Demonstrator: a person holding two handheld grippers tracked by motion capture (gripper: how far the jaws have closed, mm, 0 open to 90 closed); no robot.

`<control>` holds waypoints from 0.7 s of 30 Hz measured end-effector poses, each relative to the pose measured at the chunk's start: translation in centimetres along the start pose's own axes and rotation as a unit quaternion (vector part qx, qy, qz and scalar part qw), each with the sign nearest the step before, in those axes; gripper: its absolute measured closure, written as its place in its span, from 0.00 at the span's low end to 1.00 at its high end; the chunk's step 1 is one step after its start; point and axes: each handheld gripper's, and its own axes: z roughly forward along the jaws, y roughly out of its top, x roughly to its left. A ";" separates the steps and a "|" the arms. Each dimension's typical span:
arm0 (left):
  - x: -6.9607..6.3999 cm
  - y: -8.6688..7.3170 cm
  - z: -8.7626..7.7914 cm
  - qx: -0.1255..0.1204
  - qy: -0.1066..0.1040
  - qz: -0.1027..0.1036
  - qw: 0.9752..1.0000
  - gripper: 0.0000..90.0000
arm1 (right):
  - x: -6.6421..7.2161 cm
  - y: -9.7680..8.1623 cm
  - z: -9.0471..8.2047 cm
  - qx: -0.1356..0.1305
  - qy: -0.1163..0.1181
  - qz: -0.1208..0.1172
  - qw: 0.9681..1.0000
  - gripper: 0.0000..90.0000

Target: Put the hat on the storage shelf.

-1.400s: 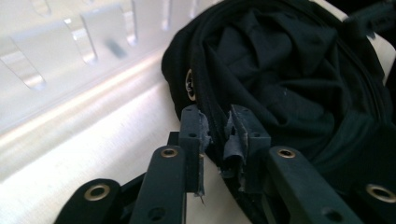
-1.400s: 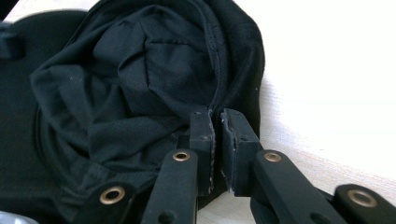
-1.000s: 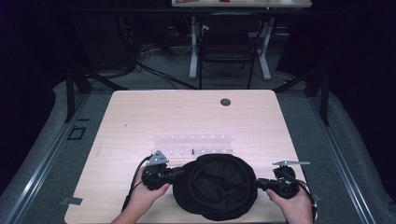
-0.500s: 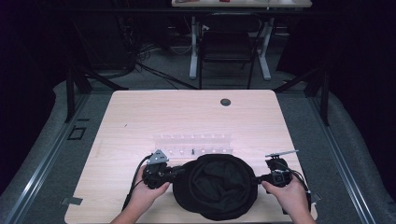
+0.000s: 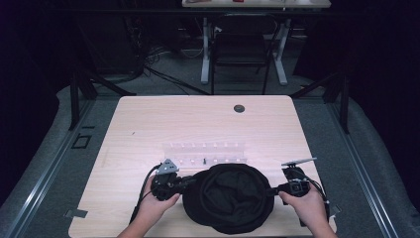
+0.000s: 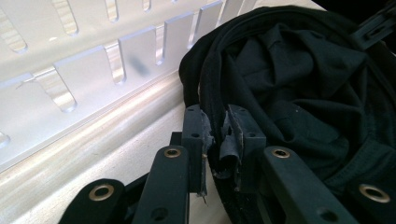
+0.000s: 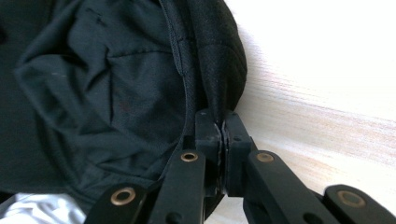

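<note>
Since a second ago the right gripper has swung in from a spot further out, and it now points at the right rim of the round black fabric bag; the left gripper has stayed at the bag's left rim. In the left gripper view the left one has its jaws drawn narrow around the bag's corded hem, with torn padding on the inner faces pressing the fabric. In the right gripper view the right one has its jaws pressed together on a fold of the bag's outer rim, the fabric rising straight out of the pinch. Each tool is held by a hand, the left hand and the right hand, coming in from the near edge. The bag lies open and crumpled on the near middle of the light wooden table, stretched between the two grips. Just beyond it lies a clear plastic slotted rack, its near edge beside the bag's rim. Well apart, near the far edge, sits a small dark round disc.
</note>
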 end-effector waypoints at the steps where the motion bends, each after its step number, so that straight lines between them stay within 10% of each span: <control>1: 0.0 0.0 0.0 0.001 0.000 0.000 1.000 0.87 | 0.0 0.0 0.0 0.000 0.000 0.000 1.000 0.98; 21: 0.8 -0.1 -0.8 -0.007 0.030 -0.008 0.999 0.76 | 4.1 1.7 -6.2 -0.014 0.026 -0.008 1.000 0.98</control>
